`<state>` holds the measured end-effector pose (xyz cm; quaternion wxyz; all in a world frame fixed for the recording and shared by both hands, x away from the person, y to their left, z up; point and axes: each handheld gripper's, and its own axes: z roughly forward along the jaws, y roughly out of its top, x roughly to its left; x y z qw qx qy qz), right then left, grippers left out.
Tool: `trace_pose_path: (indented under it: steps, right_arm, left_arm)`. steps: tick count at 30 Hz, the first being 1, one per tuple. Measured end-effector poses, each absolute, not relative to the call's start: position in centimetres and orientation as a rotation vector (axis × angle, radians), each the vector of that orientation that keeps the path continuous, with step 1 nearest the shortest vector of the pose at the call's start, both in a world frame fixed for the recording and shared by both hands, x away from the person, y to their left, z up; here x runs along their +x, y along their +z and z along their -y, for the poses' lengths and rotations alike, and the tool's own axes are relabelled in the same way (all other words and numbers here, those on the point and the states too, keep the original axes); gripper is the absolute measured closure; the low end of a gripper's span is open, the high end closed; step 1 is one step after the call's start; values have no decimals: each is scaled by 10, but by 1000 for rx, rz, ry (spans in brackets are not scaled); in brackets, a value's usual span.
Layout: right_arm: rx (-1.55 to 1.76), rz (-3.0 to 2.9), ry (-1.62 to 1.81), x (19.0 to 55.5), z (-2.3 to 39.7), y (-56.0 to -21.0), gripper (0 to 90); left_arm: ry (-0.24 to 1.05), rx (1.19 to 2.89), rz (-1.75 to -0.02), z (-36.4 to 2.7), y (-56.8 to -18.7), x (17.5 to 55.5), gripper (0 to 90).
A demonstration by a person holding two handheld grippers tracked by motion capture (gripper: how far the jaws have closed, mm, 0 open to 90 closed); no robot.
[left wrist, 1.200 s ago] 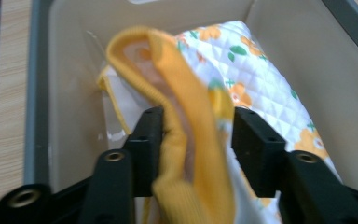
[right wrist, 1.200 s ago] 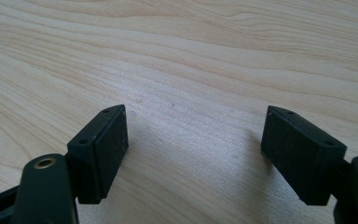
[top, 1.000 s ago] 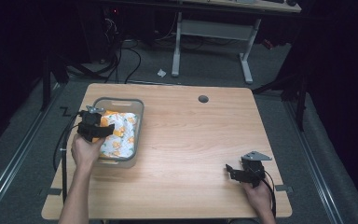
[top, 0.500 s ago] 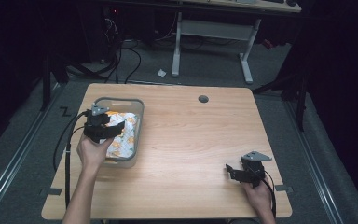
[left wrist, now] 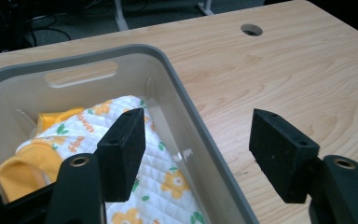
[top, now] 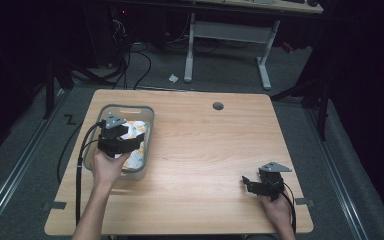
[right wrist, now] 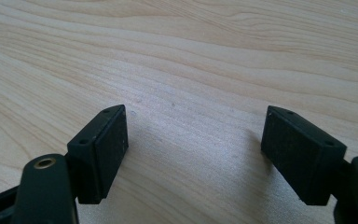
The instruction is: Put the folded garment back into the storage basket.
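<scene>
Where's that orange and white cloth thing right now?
The patterned cloth lies inside the grey bin at the table's left side in the high view, directly under the open left gripper, far from the right gripper.

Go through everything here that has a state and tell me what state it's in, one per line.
Left tool: open, jaws straddling the bin's right wall, holding nothing.
Right tool: open, empty, low over bare table.
Grey bin: upright, uncovered.
Quilted garment: crumpled inside the bin.
</scene>
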<state>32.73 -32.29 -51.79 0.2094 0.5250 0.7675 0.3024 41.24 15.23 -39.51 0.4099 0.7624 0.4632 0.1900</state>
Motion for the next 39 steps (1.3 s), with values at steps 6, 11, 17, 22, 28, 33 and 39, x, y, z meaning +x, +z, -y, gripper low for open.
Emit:
trace_pose_path:
  steps: [6, 11, 17, 22, 28, 33, 39]
  right_arm:
    - [1461, -2135, 841, 327, 323, -518, 232]
    - [1461, -2135, 841, 327, 323, -518, 232]
    - [1460, -2135, 841, 327, 323, -518, 232]
    - [1461, -2134, 840, 327, 323, -518, 232]
    - [1460, -2135, 841, 327, 323, -518, 232]
    - [1461, -2135, 841, 327, 323, -518, 232]
    - [1461, -2134, 841, 327, 323, -518, 232]
  left_arm:
    - [482, 1885, -1136, -146, -392, 404, 372]
    - [466, 1877, -1111, -141, -391, 399, 372]
    - [447, 1881, -1099, -137, -395, 397, 375]
    - [430, 1882, -1087, -135, -398, 394, 386]
    - [404, 1878, -1074, -130, -401, 390, 386]
    - [392, 1894, -1066, -126, -406, 388, 385]
    - [376, 1907, -1057, -120, -412, 385, 384]
